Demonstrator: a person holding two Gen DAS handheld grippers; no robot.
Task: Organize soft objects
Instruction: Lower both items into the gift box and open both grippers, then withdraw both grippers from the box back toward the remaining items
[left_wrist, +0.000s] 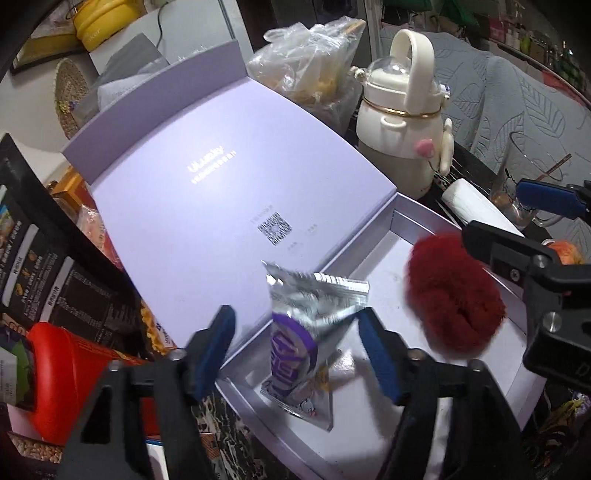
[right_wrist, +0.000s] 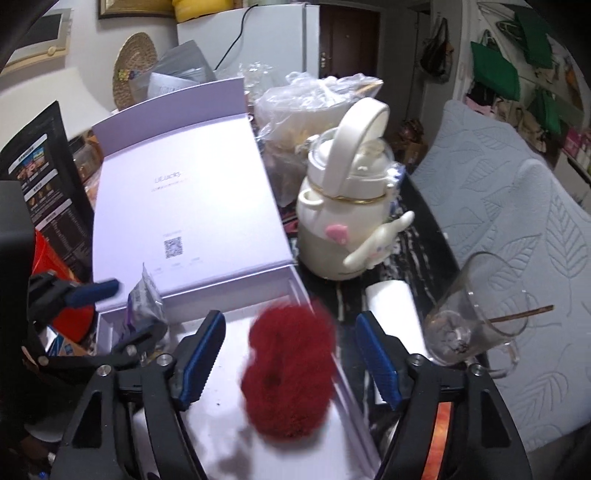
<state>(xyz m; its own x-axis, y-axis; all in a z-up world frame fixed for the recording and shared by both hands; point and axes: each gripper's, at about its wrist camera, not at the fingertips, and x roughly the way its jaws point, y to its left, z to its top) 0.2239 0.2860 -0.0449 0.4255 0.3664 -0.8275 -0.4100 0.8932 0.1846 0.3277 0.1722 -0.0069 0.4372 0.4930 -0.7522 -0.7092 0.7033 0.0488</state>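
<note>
Box (left_wrist: 373, 413) first: a lilac box lies open on the cluttered worktop (right_wrist: 424, 236), its lid (left_wrist: 207, 192) folded back, and both soft things are seen over its white tray. The red fluffy ball (right_wrist: 291, 373) sits near the tray's right wall, blurred, between the spread jaws of the right gripper (right_wrist: 291, 363), whose pads are not pressed on it. The silver and purple packet (left_wrist: 306, 332) stands tilted at the tray's left side, close to the lid's hinge, between the parted jaws of the left gripper (left_wrist: 303, 354); one pad is close to its edge, but no pinch is seen. The step is judged to be the release into the box. It is done well if each gripper is lifted straight away with jaws kept wide, so that neither thing is dragged out, and the cream kettle (right_wrist: 343, 206) and glass (right_wrist: 476, 314) nearby are not knocked.
</note>
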